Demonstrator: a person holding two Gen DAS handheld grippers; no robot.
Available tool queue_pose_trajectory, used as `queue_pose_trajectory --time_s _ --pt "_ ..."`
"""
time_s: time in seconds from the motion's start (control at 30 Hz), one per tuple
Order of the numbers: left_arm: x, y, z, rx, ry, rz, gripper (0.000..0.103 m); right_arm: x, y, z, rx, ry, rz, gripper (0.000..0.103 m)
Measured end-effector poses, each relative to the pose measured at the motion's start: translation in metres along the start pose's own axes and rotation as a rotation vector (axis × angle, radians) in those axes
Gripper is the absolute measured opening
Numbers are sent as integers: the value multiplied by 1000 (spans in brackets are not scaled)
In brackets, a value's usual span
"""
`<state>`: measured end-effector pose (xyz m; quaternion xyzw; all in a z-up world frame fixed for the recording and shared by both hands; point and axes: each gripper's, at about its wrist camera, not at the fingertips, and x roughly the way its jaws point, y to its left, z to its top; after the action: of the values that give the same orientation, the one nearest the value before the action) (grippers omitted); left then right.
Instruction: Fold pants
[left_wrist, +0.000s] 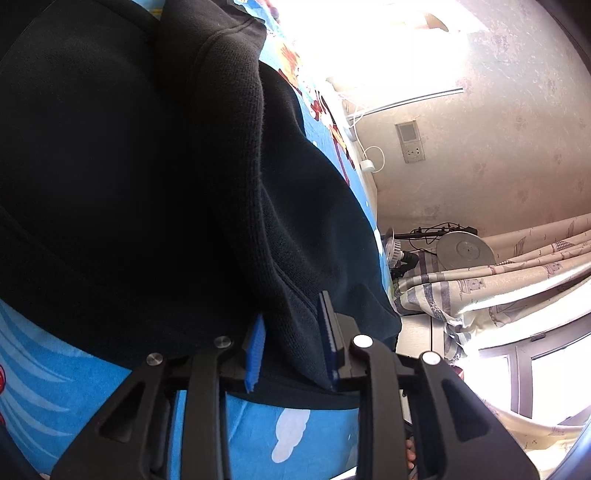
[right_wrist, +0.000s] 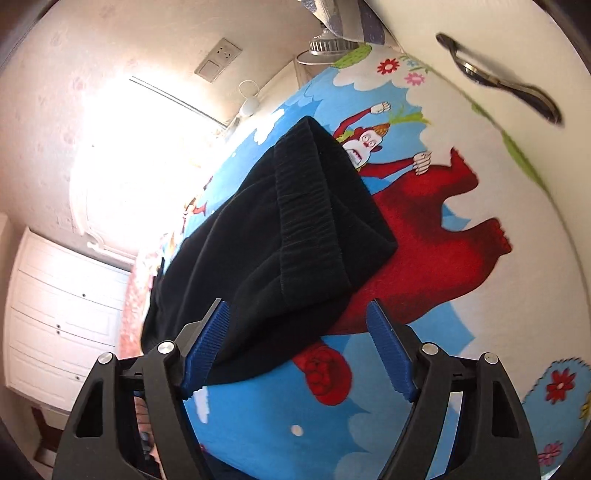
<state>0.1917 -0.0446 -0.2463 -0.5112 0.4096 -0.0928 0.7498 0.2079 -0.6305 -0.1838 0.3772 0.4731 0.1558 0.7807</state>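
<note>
The black pants (left_wrist: 147, 166) lie folded in a thick bundle on a bed sheet (left_wrist: 258, 424) printed with blue cartoon figures. My left gripper (left_wrist: 291, 310) sits at the bundle's near edge. A fold of the fabric runs between its blue pads (left_wrist: 255, 354), which stand a little apart and do not clamp it. In the right wrist view the pants (right_wrist: 277, 229) show their ribbed waistband on top, lying over the sheet (right_wrist: 454, 321). My right gripper (right_wrist: 297, 306) stands wide open at the near corner of the bundle, its left pad (right_wrist: 207, 339) beside the cloth.
A wall with a socket plate (left_wrist: 412, 142) and a patterned curtain (left_wrist: 517, 266) stand beyond the bed's edge. A white wardrobe (right_wrist: 55, 314) is at the left. A dark, blurred, scissor-like object (right_wrist: 498, 81) lies on the sheet's white part at the far right.
</note>
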Motion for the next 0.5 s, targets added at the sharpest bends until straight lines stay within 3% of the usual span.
queue_pose_trajectory --time_s 0.1,0.33,0.47,0.5 --pt "-3 9 1 -27 -1 -11 26 18 5 2 58 31 63 74" --pt "-2 14 7 -38 4 -9 26 38 9 5 111 34 45 72" --pt "0 10 9 -32 9 0 26 41 10 7 126 -5 30 64" --pt "1 10 9 -25 9 6 22 44 9 8 131 -11 15 57"
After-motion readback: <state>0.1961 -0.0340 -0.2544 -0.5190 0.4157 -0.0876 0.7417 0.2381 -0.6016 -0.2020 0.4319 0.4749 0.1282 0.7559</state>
